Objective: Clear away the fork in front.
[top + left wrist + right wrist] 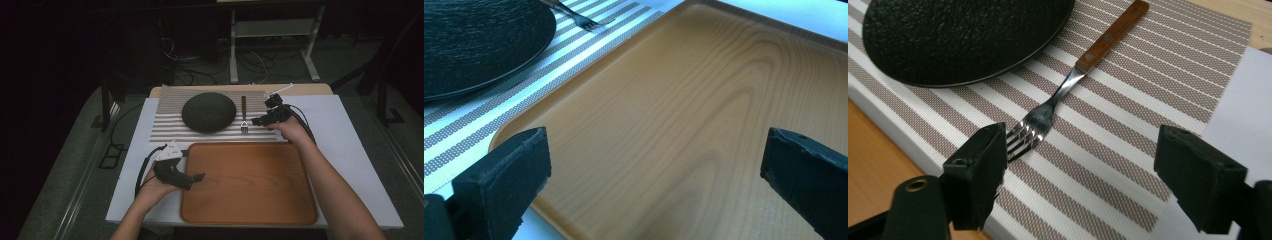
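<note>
left gripper (196, 177) low and near, jaws wide apart; right gripper (256, 120) reaching farther out, seemingly tilted down, jaws spread.

Your desk (350, 150) is covered by a white sheet, with bare wood showing along the far edge. Directly on it lie a striped placemat (167, 117) at the far side and a wooden tray (250, 182) nearer you (their edges meet, or nearly so). The tray's inside is bare.
</note>
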Tool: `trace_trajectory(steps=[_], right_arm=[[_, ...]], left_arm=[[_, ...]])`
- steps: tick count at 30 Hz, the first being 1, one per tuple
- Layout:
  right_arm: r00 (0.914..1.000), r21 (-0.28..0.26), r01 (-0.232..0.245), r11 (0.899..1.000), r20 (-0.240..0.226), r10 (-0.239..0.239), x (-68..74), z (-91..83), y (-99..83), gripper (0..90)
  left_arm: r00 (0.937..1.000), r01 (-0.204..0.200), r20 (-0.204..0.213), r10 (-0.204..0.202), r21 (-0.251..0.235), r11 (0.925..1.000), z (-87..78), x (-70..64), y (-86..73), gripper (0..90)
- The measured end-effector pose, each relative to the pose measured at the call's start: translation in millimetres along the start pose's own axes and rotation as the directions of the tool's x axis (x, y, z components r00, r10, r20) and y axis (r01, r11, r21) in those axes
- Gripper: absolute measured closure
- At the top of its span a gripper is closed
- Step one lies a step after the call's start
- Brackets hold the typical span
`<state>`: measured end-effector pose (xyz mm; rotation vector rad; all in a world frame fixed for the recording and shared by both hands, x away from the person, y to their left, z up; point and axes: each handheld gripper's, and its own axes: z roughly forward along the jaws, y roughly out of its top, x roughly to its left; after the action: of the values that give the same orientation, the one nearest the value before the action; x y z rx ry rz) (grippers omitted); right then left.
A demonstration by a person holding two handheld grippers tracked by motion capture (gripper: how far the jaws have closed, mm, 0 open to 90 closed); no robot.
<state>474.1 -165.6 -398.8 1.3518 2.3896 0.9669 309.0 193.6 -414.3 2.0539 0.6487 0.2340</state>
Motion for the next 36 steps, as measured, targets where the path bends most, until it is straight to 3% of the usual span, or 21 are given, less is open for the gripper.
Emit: trace_trajectory(steps=[12,17,23,29,32,36], right_arm=[[0.9996,0.079,-0.024,0.997,0.017,0.023,0.1,19.6,29.3,37.0],[0.9978,0.107,-0.064,0.992,0.025,0.062,-6.9,23.6,42.5,44.3],[0.9942,0.153,-0.107,0.982,0.031,0.103,-12.1,42.1,50.1,51.4],[0.9944,0.186,-0.105,0.977,0.018,0.104,-7.9,55.5,62.3,53.6],[0.9954,0.228,-0.095,0.969,0.034,0.09,-5.9,64.0,67.6,54.2],[0.9924,0.274,-0.123,0.954,0.04,0.116,-5.5,76.9,70.7,56.7]], left_arm=[[1.0,0.002,0.003,-0.002,0.01,0.9999,1.8,0.1,-0.4,0.0],[1.0,-0.001,0.0,0.001,0.011,0.9999,2.2,0.2,-0.3,0.0],[1.0,-0.006,0.004,0.005,0.01,0.9999,2.4,0.1,-0.4,0.0],[1.0,-0.002,0.007,0.002,0.008,1.0,2.4,0.6,-0.2,0.0],[0.9999,-0.006,0.009,0.006,0.008,1.0,2.2,0.0,0.1,0.0],[0.9999,-0.002,0.011,0.002,0.003,1.0,1.8,0.2,0.2,0.0]])
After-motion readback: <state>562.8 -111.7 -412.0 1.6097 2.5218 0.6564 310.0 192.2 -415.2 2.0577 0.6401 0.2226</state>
